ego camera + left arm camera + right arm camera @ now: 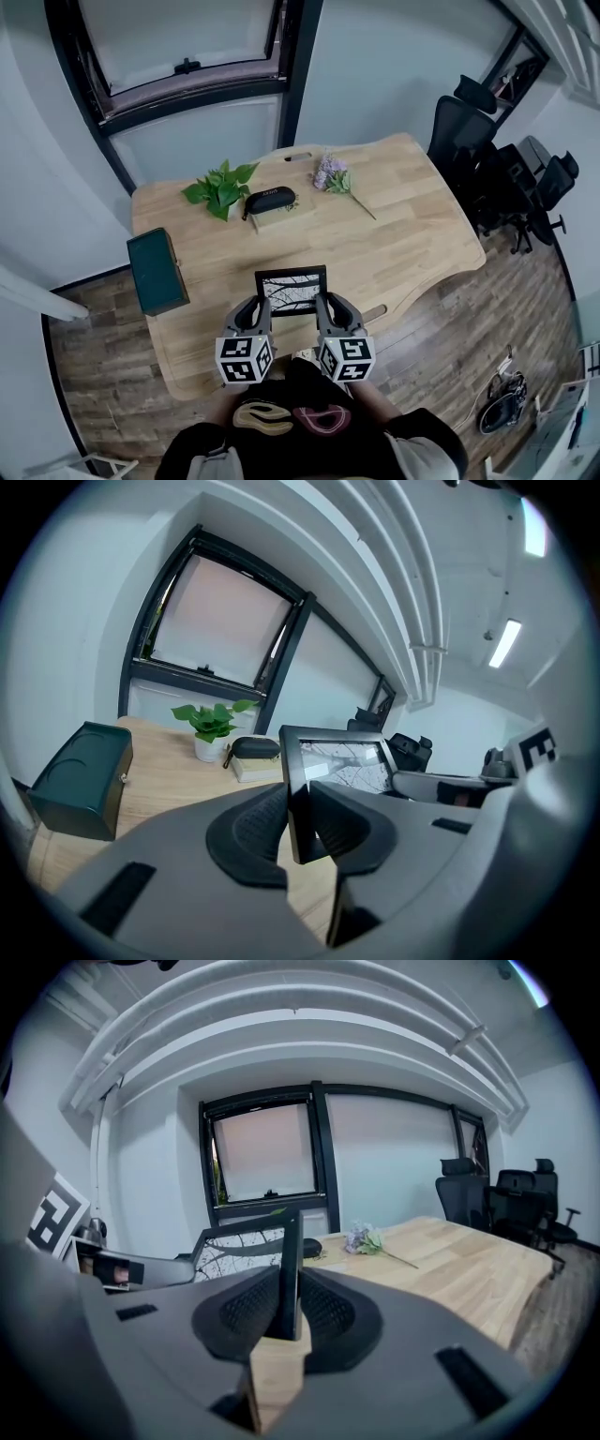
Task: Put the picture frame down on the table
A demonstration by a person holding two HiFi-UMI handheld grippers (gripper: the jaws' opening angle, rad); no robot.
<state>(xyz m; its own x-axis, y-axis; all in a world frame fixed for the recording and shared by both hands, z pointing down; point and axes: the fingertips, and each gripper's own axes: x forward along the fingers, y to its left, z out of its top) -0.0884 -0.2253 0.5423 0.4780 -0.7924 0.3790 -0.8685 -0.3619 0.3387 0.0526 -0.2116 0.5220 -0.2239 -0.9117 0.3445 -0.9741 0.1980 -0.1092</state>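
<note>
Near the bottom centre of the head view, the picture frame [292, 291] is held between the two grippers over the near edge of the bench [412, 234]. Its black border and pale branch-patterned print face up toward the camera. The left gripper [255, 314] is clamped on the frame's left edge; in the left gripper view both jaws press flat against the black border, with the print showing just past them. The right gripper [325, 311] is clamped on the frame's right edge, and in the right gripper view that edge stands upright between the closed jaws. Whether the frame's lower edge touches the bench cannot be told.

At the left of the bench sits a dark green box [157, 272]. Toward the upper middle, a leafy plant [221, 186] stands just beside a black case [271, 199], with a sprig of lilac flowers [332, 176] to their right. Black office chairs [487, 159] crowd the upper right.
</note>
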